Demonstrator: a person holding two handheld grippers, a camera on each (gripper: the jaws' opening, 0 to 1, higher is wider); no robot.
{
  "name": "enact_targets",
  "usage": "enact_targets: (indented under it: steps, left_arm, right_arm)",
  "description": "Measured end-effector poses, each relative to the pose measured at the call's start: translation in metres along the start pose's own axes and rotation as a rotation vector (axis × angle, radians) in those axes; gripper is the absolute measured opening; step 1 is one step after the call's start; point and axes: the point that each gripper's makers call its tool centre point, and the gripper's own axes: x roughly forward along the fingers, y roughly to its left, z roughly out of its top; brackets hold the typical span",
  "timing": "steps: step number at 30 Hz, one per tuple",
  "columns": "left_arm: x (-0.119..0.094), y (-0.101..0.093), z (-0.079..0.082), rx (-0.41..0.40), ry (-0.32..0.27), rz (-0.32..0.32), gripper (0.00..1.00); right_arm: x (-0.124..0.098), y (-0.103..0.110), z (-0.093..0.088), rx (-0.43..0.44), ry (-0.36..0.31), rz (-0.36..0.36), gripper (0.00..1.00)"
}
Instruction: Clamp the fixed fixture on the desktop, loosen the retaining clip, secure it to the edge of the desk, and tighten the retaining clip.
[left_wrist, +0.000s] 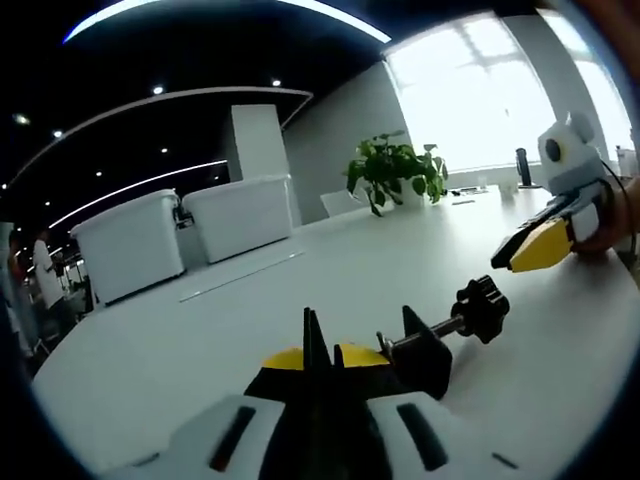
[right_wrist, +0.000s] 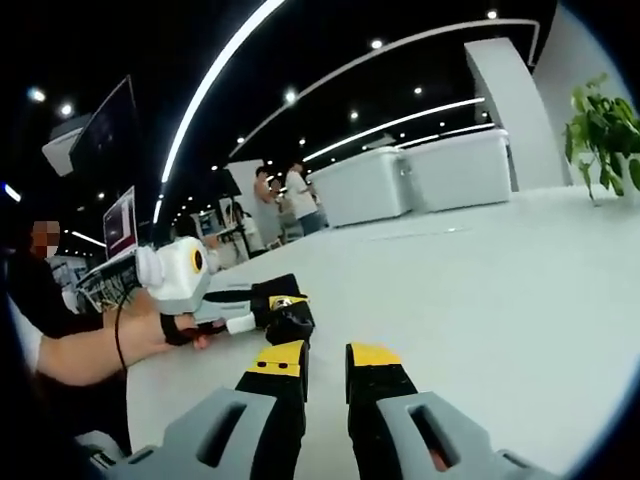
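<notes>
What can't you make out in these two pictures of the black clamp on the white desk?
- Black metal clamp fixture, left gripper view: its near end is hidden behind the left gripper, so the grip cannot be confirmed.
- Same clamp, right gripper view: too small, with the knob hidden.
- White desk: the near edge is cut off in both views.
- Right gripper: nothing shows between its fingers.

No readable txt, labels, brands or nos. anywhere. Laptop screen, far up-left of right gripper, is lit but too small/blurred to read. White bins, well beyond left gripper, carry no legible marks.
</notes>
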Motion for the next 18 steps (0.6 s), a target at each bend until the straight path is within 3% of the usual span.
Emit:
enact_targets:
  steps: [7,11,18]
  left_arm:
    - [0.0,0.0,0.0,0.002,-0.001,0.003,0.08]
    - [0.0,0.0,0.0,0.006,-0.001,0.006,0.08]
    - [0.001,0.001,0.0,0.012,-0.003,0.002,0.08]
  right_arm:
    - [0.001,0.011,0.004,0.043,-0.022,0.049,0.15]
    - [0.01,0.019,0.0,0.033,-0.005,0.065,0.15]
    - [0.024,0.023,0.006,0.104,-0.022,0.086,0.15]
